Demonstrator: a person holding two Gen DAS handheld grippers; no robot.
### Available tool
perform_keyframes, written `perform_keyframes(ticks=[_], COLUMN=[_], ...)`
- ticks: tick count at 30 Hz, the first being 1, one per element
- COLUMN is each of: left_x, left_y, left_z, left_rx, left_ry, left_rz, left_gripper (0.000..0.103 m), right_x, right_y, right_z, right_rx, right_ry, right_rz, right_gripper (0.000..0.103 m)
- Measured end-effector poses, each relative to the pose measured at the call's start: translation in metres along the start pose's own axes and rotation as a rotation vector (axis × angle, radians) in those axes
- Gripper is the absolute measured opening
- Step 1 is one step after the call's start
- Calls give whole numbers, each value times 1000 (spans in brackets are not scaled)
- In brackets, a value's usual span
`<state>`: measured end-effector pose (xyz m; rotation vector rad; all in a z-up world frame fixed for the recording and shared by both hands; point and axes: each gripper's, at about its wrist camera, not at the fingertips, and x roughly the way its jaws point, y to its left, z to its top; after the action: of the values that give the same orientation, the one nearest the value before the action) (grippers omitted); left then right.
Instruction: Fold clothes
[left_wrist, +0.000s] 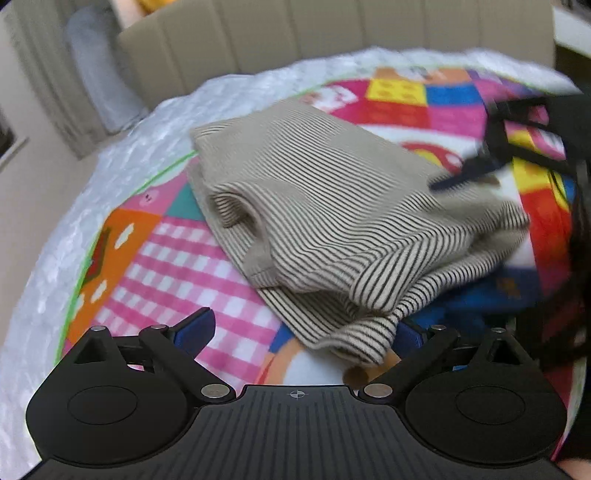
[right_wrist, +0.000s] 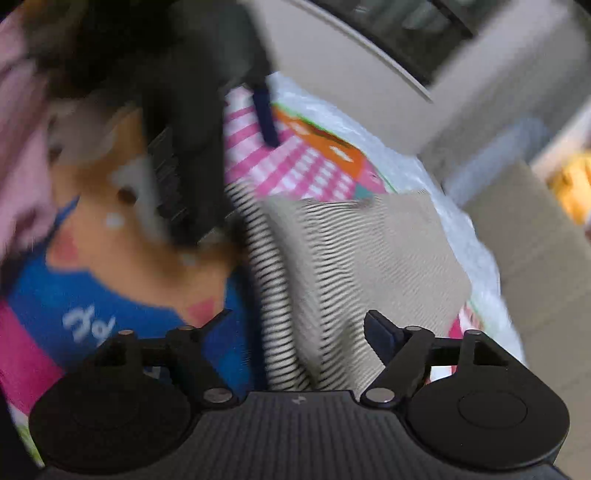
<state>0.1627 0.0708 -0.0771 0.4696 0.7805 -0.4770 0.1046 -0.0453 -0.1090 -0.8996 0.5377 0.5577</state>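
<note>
A beige striped garment (left_wrist: 325, 206) lies folded in a thick bundle on a colourful patchwork blanket (left_wrist: 166, 258). My left gripper (left_wrist: 303, 332) is open, and the bundle's near corner lies between its wide-apart fingers. At the right edge of the left wrist view my right gripper (left_wrist: 480, 162) is blurred, with a blue fingertip on the bundle's far side. The right wrist view is blurred: the right gripper (right_wrist: 299, 325) stands open over the striped garment (right_wrist: 351, 258), and the left gripper (right_wrist: 192, 155) crosses the top left.
Crinkled white plastic sheeting (left_wrist: 55, 240) borders the blanket. A beige ribbed sofa back (left_wrist: 295, 37) stands behind, with a grey cushion (left_wrist: 99, 74) at its left. A cardboard box (right_wrist: 535, 258) is at the right. A pink sleeve (right_wrist: 18, 110) shows at the left.
</note>
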Motion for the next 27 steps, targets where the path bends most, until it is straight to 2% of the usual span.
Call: perform_keyframes(ticks=[5, 7, 8, 9, 12, 14, 19, 21, 24, 27], left_x=[1, 3, 4, 4, 0, -8, -33, -38, -35, -26], left_y=[14, 18, 20, 21, 24, 30, 55, 64, 74, 81], left_z=[1, 2, 3, 3, 2, 3, 8, 10, 13, 17], left_rx=[-97, -126, -138, -147, -169, -199, -342, -387, -449, -496], left_ry=[-9, -11, -13, -16, -31, -60, -167, -189, -170, -133], left_rz=[-12, -22, -26, -27, -33, -49, -141, -134, -82, -80], left_gripper=[100, 100, 100, 100, 100, 100, 100, 99, 99, 99], right_x=[16, 22, 25, 28, 36, 28, -10, -25, -46, -58], right_y=[7, 3, 1, -1, -8, -15, -36, -37, -29, -22], right_z=[10, 11, 12, 12, 14, 16, 9, 1, -9, -11], right_rx=[-72, -64, -57, -51, -32, 9, 98, 95, 70, 38], right_ry=[3, 17, 24, 32, 54, 46, 39, 44, 50, 56], right_rz=[-59, -67, -69, -71, -78, -66, 1, 29, 84, 154], right_gripper=[81, 81, 74, 50, 34, 30, 27, 26, 26, 26])
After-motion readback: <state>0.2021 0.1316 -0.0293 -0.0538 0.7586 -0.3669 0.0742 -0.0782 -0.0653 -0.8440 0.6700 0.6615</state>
